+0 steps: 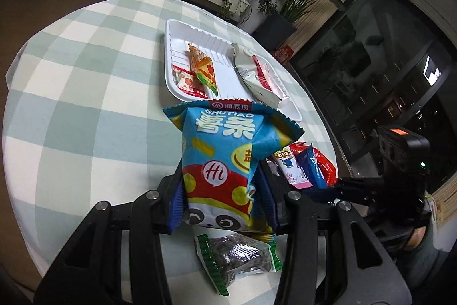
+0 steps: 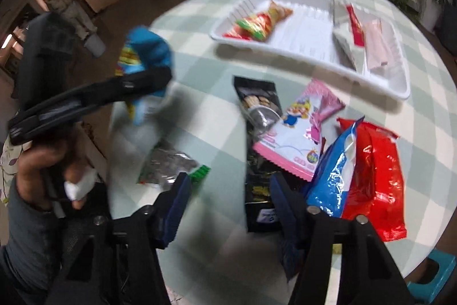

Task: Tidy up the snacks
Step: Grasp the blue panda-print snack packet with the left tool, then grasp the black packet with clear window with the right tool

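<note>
Because the white tray (image 1: 174, 53) on the checked table (image 1: 85, 76) collects sorted packets, we lift the blue fries bag (image 1: 222, 162) above the table toward it, left gripper (image 1: 222, 207) pinching its puffy, crinkled middle; our right gripper (image 2: 228, 207) hangs spread, empty.

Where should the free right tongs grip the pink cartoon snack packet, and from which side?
Grip the pink cartoon packet at its crimped bottom edge, coming from the near side with the right tongs. That flat seam faces them; the packet lies across the black packet.
</note>
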The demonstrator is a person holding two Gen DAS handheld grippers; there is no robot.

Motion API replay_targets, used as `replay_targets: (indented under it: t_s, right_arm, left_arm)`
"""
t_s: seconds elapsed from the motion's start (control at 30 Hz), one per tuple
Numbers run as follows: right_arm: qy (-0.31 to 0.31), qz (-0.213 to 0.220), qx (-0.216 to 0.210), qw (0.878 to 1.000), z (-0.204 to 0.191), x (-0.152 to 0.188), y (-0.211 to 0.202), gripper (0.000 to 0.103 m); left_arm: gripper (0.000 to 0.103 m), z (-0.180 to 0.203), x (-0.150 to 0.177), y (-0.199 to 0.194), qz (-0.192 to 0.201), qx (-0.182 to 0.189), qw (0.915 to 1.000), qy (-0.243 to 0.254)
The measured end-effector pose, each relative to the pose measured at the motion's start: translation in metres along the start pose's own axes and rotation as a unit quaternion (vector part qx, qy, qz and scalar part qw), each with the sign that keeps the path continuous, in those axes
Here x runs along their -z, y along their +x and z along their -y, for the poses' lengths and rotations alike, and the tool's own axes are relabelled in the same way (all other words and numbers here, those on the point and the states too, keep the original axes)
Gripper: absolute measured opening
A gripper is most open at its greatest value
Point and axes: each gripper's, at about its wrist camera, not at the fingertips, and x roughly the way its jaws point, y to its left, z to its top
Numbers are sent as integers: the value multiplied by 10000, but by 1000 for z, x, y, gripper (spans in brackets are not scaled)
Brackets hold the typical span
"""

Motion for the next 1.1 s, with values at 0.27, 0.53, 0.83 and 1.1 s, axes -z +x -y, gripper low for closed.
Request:
replay_targets:
  t_s: [0.27, 0.53, 0.83, 1.1]
  right_arm:
    - [-257, -148, 443, 9986, 4, -18, 23, 54]
    - [-1056, -319, 797, 9907, -15, -18, 45, 55]
    - [-1442, -521, 771, 9852, -23, -25, 50, 45]
    - [-1054, -441, 438, 9925, -15, -30, 42, 32]
  left_arm:
    - [42, -10, 6, 2, -34, 37, 9998, -204]
    - [42, -11, 6, 8, -130, -84, 9997, -175]
    - [42, -11, 9, 8, -157, -171, 9996, -174]
    - [42, -12, 8, 7, -142, -154, 9996, -209]
